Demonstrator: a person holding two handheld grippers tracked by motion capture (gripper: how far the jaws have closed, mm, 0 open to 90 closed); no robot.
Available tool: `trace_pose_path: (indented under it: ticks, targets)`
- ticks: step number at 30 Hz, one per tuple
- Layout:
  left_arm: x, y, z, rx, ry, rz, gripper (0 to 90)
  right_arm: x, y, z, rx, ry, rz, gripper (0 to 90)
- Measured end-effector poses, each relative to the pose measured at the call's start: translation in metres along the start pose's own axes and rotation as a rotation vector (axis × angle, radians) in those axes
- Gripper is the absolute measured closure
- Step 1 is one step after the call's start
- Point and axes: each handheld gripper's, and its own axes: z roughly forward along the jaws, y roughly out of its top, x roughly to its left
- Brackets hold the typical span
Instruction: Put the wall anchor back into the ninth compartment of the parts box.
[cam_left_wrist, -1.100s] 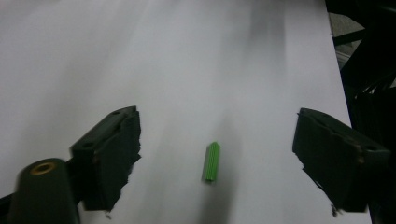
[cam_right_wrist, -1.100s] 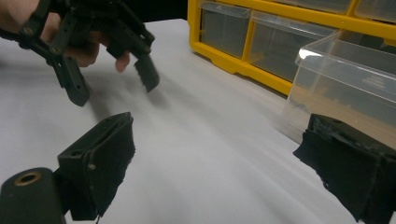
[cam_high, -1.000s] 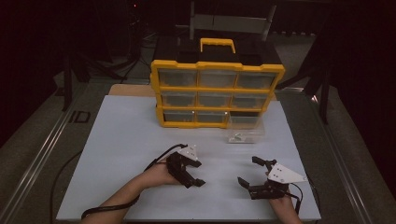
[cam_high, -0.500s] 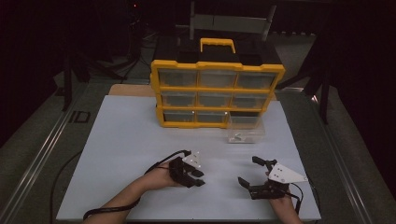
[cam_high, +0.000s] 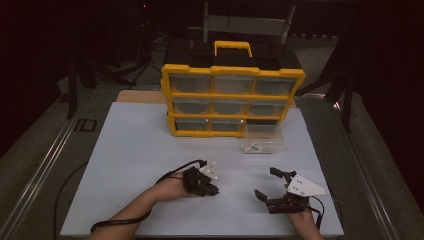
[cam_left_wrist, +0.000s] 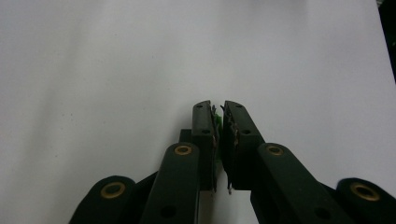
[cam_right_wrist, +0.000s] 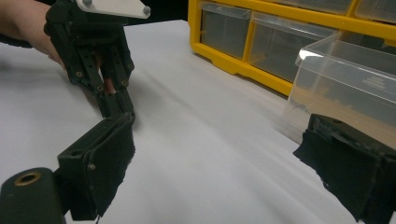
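Two forearms reach in over the table's (cam_high: 125, 150) near edge. My left claw (cam_high: 210, 189) sits low, jaws clenched nearly together with a green sliver between them; I cannot tell what it is. My right claw (cam_high: 267, 186), near the right corner, is spread wide, jaws apart. A clear drawer (cam_high: 262, 139) rests before the yellow organizer (cam_high: 232, 102) at the far edge.

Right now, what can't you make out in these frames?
- Small pale parts in the pulled-out clear drawer: too small in the high view to identify.
- Drawer contents of the yellow organizer: dim behind cloudy fronts.
- Left gripper: nearly closed; a green sliver between its pads, too little visible to name.
- Right gripper: right jaw cut off by the frame edge in its own view.
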Motion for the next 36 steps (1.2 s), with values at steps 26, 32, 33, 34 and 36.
trace_pose_path:
  ticks: [26, 32, 33, 34, 36]
  targets:
    - [0.035, 0.069, -0.059, -0.028, 0.042, 0.051, 84.8, -0.001, 0.000, 0.000, -0.004, 0.001, 0.002, 9.0]
    - [0.044, 0.089, -0.070, -0.039, 0.058, 0.063, 84.8, -0.001, 0.000, 0.000, -0.002, 0.001, 0.003, 9.0]
    - [0.046, 0.093, -0.071, -0.038, 0.065, 0.068, 84.8, -0.001, 0.000, 0.000, -0.002, 0.001, 0.002, 9.0]
    - [0.048, 0.096, -0.073, -0.039, 0.070, 0.067, 84.8, -0.001, 0.000, 0.000, -0.001, 0.000, 0.002, 9.0]
    - [0.051, 0.101, -0.075, -0.051, 0.068, 0.064, 84.8, -0.001, 0.000, -0.001, -0.004, 0.001, 0.003, 9.0]
